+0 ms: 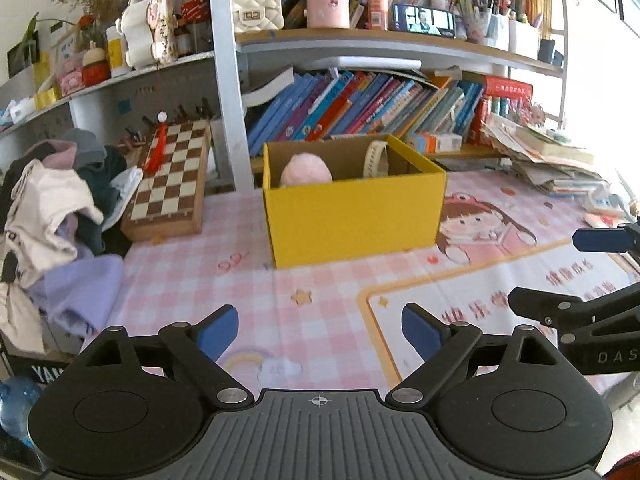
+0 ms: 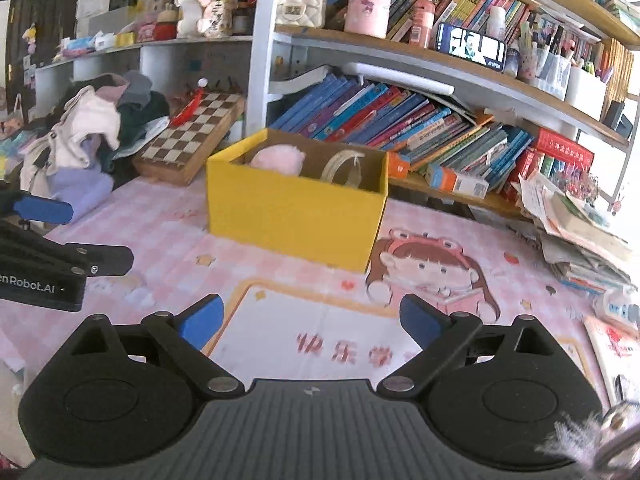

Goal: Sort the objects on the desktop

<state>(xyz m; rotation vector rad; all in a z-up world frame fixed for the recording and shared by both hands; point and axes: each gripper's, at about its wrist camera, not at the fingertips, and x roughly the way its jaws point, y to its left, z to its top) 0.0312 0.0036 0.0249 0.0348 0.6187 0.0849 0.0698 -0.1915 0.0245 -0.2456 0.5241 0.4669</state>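
- Left wrist view is showing your left gripper (image 1: pixel 320 330) hovering low over the pink checked mat (image 1: pixel 240 280) on the bench, its jaws standing wide apart and gripping nothing.
- Right wrist view is showing your right gripper (image 2: pixel 310 320) doing the same over the mat's white panel, jaws wide and empty.
- You are keeping the two grippers side by side: each one's blue-padded finger is poking into the other's view at the edge.
- You are facing the yellow box (image 1: pixel 352 208), which is sitting on the mat toward the bench's back edge, just in front of the row of leaning books (image 1: pixel 360 108).
- Inside the box a pink fluffy item (image 1: pixel 306 171) is lying toward its left side and a pale ring-shaped item (image 1: pixel 376 159) is standing upright toward its right.
- At the bench's back left corner a chessboard (image 1: pixel 170 180) is leaning beside a heap of clothes (image 1: pixel 52 208).
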